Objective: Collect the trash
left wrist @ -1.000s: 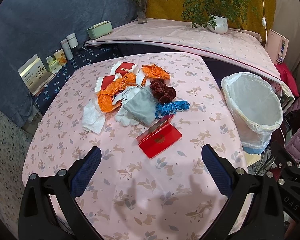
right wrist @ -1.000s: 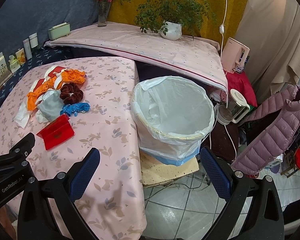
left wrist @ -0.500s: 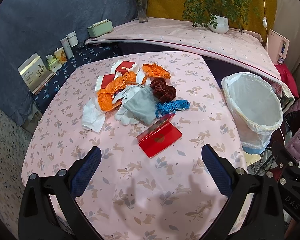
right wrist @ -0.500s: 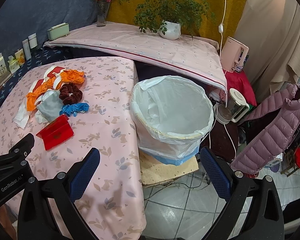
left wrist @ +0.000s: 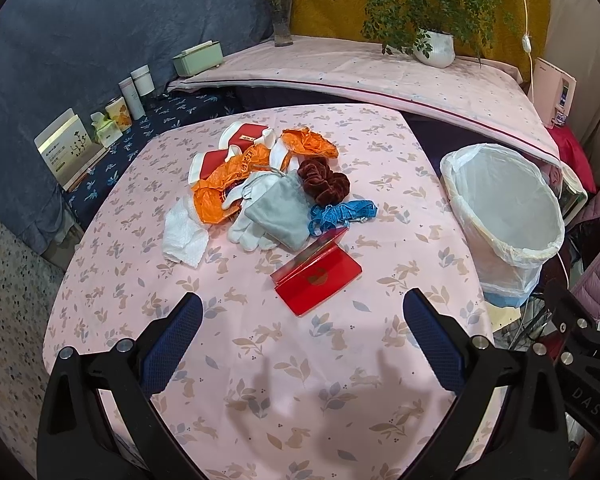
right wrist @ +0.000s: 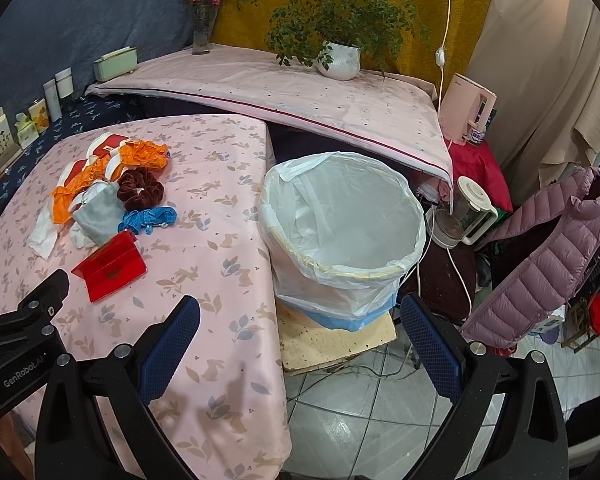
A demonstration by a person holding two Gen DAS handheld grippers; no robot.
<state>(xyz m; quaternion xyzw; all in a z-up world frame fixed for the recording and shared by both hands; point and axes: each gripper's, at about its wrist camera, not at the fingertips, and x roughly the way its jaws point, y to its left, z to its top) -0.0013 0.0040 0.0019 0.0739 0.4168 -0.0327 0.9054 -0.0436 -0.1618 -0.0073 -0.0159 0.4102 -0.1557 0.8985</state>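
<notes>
Since both the left gripper (left wrist: pixel 302 336) and right gripper (right wrist: pixel 300 338) hover spread wide and empty, nothing's collected yet; trash pile (left wrist: pixel 260 192) sits mid-table, bin (right wrist: pixel 342 236) beside it. Next: reach down, pinch something.

A tabletop (left wrist: pixel 300 380) in pink leaf-print cloth stands before a blue drape (left wrist: pixel 80 32) and a mustard wall (right wrist: pixel 440 12). Behind it, a pink-covered shelf (right wrist: pixel 280 88) holds a potted plant (right wrist: pixel 340 60) and flower vase (left wrist: pixel 282 26). Grey floor tiles (right wrist: pixel 360 420) show below.
</notes>
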